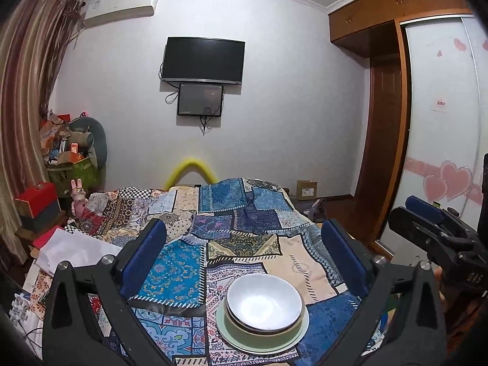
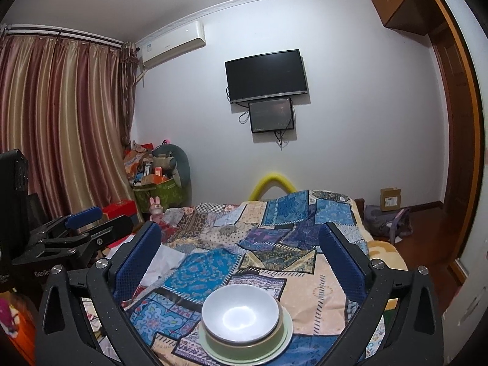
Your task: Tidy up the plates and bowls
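Three pieces of crockery sit nested in one stack on the patchwork bedspread: a white bowl mouth-up inside a green bowl, and both on a pale green plate. All are round, so no long axis shows; the openings face straight up, and the white bowl sits slightly off-centre toward the left of the green one in both views.

The left gripper is held above and behind the stack, level, its blue-padded fingers spread wide with the stack lying low between them; nothing is in its grasp. The right gripper is in much the same pose, fingers wide apart, empty, the stack near the bottom of its view between them. Each gripper shows at the edge of the other's view, side by side and apart.

Beyond the bed, a dark television hangs on the white wall above a smaller screen; striped curtains are at the left.
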`<state>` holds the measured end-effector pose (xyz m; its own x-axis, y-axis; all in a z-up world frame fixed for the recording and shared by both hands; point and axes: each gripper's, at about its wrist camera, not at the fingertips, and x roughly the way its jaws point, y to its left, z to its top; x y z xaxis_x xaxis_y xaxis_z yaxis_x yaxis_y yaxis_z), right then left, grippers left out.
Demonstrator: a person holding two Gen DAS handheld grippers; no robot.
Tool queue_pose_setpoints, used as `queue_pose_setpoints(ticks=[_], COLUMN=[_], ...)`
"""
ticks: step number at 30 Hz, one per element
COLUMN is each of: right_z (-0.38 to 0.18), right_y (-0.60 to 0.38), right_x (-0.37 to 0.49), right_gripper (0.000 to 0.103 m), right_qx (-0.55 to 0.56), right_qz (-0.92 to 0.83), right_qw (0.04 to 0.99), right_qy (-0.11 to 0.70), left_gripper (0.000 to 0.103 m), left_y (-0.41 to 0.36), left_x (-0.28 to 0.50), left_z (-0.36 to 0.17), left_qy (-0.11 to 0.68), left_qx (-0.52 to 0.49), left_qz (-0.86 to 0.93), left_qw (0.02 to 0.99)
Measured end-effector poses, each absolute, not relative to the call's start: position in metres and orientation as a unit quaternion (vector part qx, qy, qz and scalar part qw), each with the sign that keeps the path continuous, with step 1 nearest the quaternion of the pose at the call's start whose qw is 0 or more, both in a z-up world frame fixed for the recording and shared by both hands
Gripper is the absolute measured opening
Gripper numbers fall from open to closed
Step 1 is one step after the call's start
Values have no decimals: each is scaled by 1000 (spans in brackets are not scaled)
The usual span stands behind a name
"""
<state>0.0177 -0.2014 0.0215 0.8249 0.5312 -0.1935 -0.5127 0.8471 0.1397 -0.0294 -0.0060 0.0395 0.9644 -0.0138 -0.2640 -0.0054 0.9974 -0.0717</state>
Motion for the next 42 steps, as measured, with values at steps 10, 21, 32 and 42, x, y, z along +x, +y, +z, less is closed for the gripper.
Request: queue_pose_setpoints(ticks=[10,21,32,42], right_z=[20,20,21,21], right_y=[-203,-205,-209,-209], right_x=[15,15,16,16], right_gripper=[103,103,103,103], right_qx=[40,44,50,48], right_qz=[270,269,268,268], right_qw=[956,955,955,955], right_qy=[111,115,117,118], left_gripper=[103,103,103,103], left_y=[-5,-6,-7,-7], left_x=[-29,-28,-26,-28], left_z=[37,39,36,35], left_qy=[134,136,138,136], left_qx=[-39,-40,-40,-39], left_qz=[-3,-4,-7,-10], left_qw=[990,990,990,990])
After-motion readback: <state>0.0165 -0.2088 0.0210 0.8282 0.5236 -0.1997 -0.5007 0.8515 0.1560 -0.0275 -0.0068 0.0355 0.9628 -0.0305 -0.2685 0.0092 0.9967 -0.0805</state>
